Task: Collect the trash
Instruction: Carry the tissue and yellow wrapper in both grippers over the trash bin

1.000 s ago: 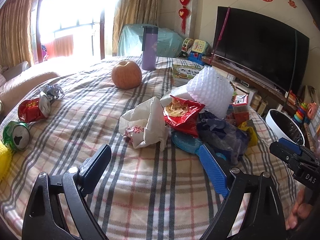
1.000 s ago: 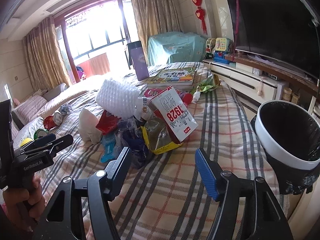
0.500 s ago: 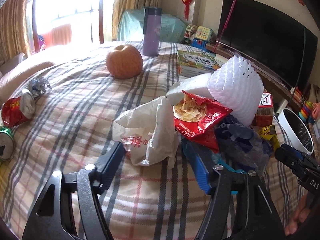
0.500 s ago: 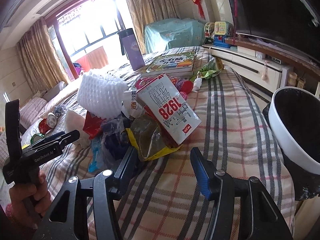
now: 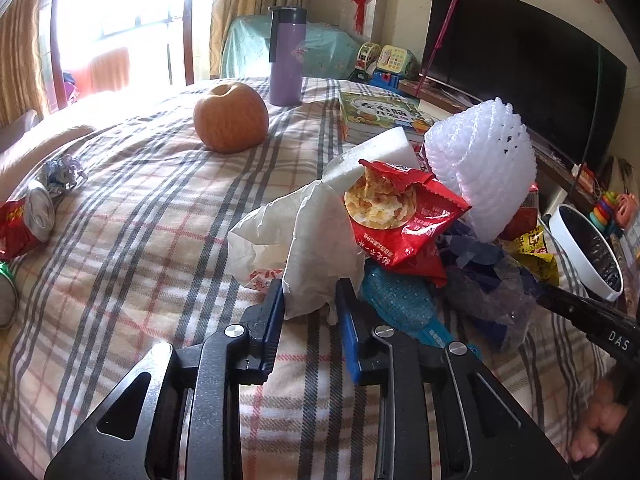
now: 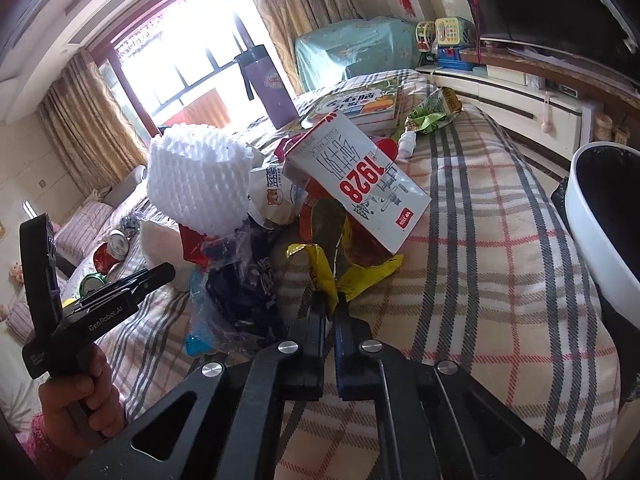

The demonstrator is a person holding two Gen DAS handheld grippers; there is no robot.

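A trash pile lies on the plaid bedspread (image 5: 132, 240): a white paper bag (image 5: 316, 240), a red snack bag (image 5: 400, 220), a white foam net (image 5: 480, 168), a "1928" milk carton (image 6: 360, 184) and a yellow wrapper (image 6: 320, 268). My left gripper (image 5: 311, 292) has its jaws closing on the paper bag's lower flap, with both pads touching it. My right gripper (image 6: 330, 304) is shut on the near tip of the yellow wrapper. A white bin with a black liner (image 6: 600, 220) stands off the bed's right edge.
An orange fruit (image 5: 230, 118), a purple flask (image 5: 286, 56) and a picture book (image 5: 380, 114) sit farther back. Crushed cans (image 5: 28, 216) lie at the left. A green wrapper (image 6: 432, 114) lies by the book. A TV (image 5: 520, 68) and toys line the right wall.
Both grippers moved forward and down to the pile. The left jaws narrowed around the white paper bag's flap; the right jaws went from wide apart to shut on the yellow wrapper.
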